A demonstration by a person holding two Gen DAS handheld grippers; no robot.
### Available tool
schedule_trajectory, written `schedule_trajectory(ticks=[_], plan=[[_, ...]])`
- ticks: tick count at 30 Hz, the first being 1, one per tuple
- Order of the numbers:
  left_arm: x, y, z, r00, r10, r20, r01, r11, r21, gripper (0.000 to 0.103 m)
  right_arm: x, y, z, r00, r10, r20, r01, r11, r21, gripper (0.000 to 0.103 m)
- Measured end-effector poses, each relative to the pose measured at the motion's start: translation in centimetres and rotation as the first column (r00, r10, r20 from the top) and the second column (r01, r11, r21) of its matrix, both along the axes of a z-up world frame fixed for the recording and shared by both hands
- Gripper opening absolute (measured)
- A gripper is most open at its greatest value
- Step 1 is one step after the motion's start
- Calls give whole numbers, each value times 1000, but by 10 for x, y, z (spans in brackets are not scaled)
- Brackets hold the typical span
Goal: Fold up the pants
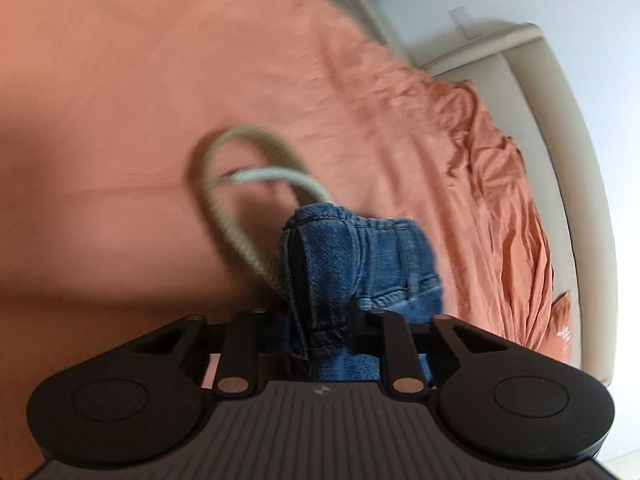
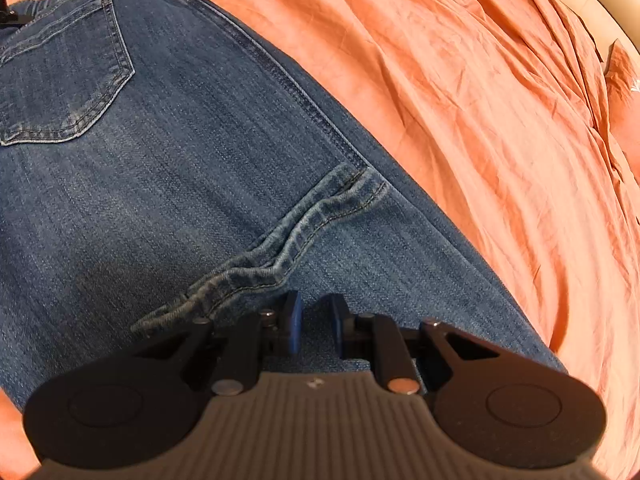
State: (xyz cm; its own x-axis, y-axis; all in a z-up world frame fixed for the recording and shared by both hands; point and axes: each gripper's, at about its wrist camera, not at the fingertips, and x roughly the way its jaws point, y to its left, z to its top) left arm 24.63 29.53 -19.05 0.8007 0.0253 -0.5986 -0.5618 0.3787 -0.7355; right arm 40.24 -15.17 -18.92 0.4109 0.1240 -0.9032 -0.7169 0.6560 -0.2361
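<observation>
A bunched piece of the blue jeans (image 1: 360, 256) sticks up between the jaws of my left gripper (image 1: 320, 320), which is shut on it; the denim hides the fingertips. A beige cord (image 1: 224, 208) loops out of that bunch, blurred. In the right wrist view the jeans (image 2: 180, 160) lie flat on the bed, back pocket (image 2: 60, 80) at upper left, and a stitched hem edge (image 2: 288, 236) runs diagonally across them. My right gripper (image 2: 316, 316) points steeply down just over the denim beside that hem. Its blue pads (image 2: 294, 320) stand a little apart with only flat fabric showing between them.
An orange sheet (image 1: 120, 80) covers the bed, smooth on the left and wrinkled on the right (image 2: 480, 100). A cream bed frame (image 1: 560, 120) borders the sheet on the right, with a white wall behind it.
</observation>
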Motion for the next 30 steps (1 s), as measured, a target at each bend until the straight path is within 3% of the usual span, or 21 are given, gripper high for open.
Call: schedule_trajectory(ticks=[2,5,9,11,13,16,20,22,24,25,26,28,29,30], plan=[[1,-10,20,1000,-9,24,7,998,56,20,-1,-1,1,1000,-2,5,2,1000,-11,12],[2,-38,60,996,-67,60,53,978,201,20,-5,2,7,1000,-19,16,20,1000,-7,12],[9,-94,111,975,-209,76,158,891,425,20,-13,-11,29,997,-71,20,69,995,74,12],[13,-132,132,954,-294,53,220,811,541,20,-13,-24,41,995,-101,12,99,989,112,12],[17,-171,144,925,-381,9,288,714,639,20,-16,-39,52,991,-136,9,133,980,145,12],[22,-232,147,858,-508,-73,394,562,727,20,-24,-66,64,981,-195,-11,193,961,196,12],[33,-298,122,751,-622,-222,546,395,739,20,-39,-96,74,970,-240,-20,239,944,227,12],[36,-330,102,678,-658,-329,631,291,719,20,-47,-111,73,966,-257,-22,256,940,227,12],[35,-351,78,603,-685,-409,704,216,676,21,-53,-127,69,959,-280,-32,280,932,229,12],[36,-360,65,564,-694,-448,744,191,640,22,-56,-135,68,956,-291,-39,292,928,231,12],[33,-366,54,539,-698,-471,768,178,615,22,-59,-142,66,952,-302,-48,304,924,233,12],[35,-369,40,516,-697,-497,791,166,589,26,-66,-154,63,946,-317,-62,323,917,236,12],[32,-364,40,514,-709,-483,794,180,580,30,-71,-160,61,945,-320,-68,327,914,239,12],[34,-355,41,510,-731,-453,801,212,560,38,-75,-164,59,944,-322,-73,330,912,243,12]])
